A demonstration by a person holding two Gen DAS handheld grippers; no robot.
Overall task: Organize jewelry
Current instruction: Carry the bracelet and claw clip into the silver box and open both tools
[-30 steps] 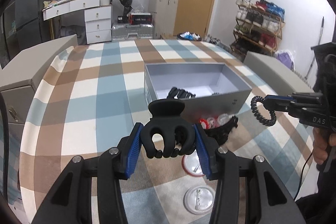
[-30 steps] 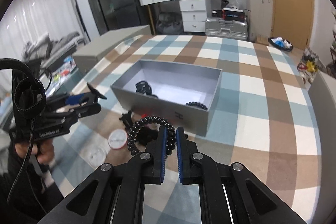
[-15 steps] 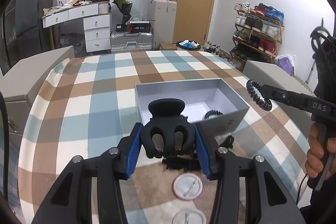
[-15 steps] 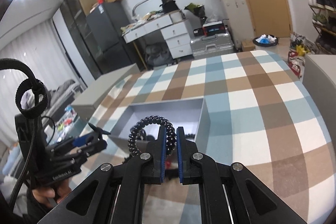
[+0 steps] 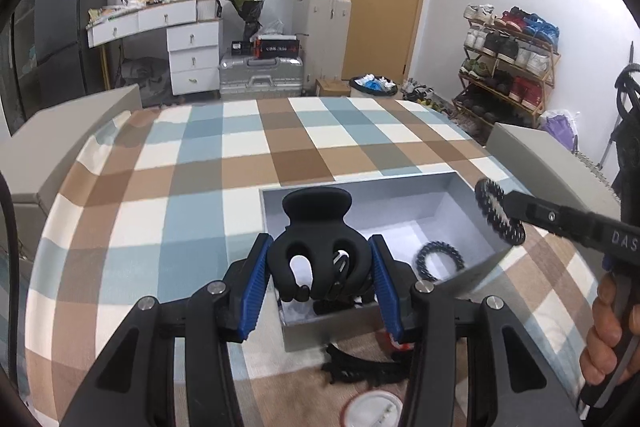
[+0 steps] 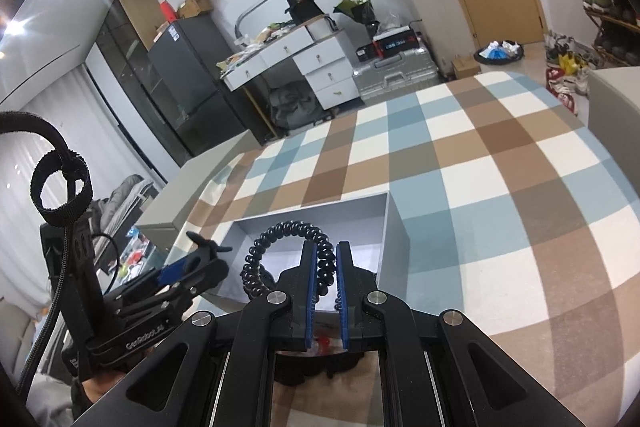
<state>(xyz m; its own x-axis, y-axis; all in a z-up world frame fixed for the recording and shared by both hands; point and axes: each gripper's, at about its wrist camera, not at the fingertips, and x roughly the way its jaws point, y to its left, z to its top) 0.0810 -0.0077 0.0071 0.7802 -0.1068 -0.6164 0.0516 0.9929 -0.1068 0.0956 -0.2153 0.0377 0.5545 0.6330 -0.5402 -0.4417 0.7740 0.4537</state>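
My left gripper (image 5: 319, 269) is shut on a black claw hair clip (image 5: 318, 247) and holds it above the near left part of the open grey box (image 5: 448, 201). My right gripper (image 6: 325, 269) is shut on a black spiral hair tie (image 6: 290, 251), held over the box's (image 6: 390, 223) right wall; it shows in the left wrist view (image 5: 500, 217) above the box's right rim. A black beaded bracelet (image 5: 440, 261) lies inside the box. The left gripper (image 6: 192, 267) shows at the left of the right wrist view.
The box stands on a checked blue, brown and white tablecloth (image 5: 224, 187). In front of the box lie a black hair clip (image 5: 360, 367), a round white badge (image 5: 372, 409) and something red (image 5: 396, 341). Grey cabinets (image 5: 52, 139) flank the table.
Both grippers have moved forward and up over the box with their loads. The spiral hair tie has come from in front of the box to above its right rim.
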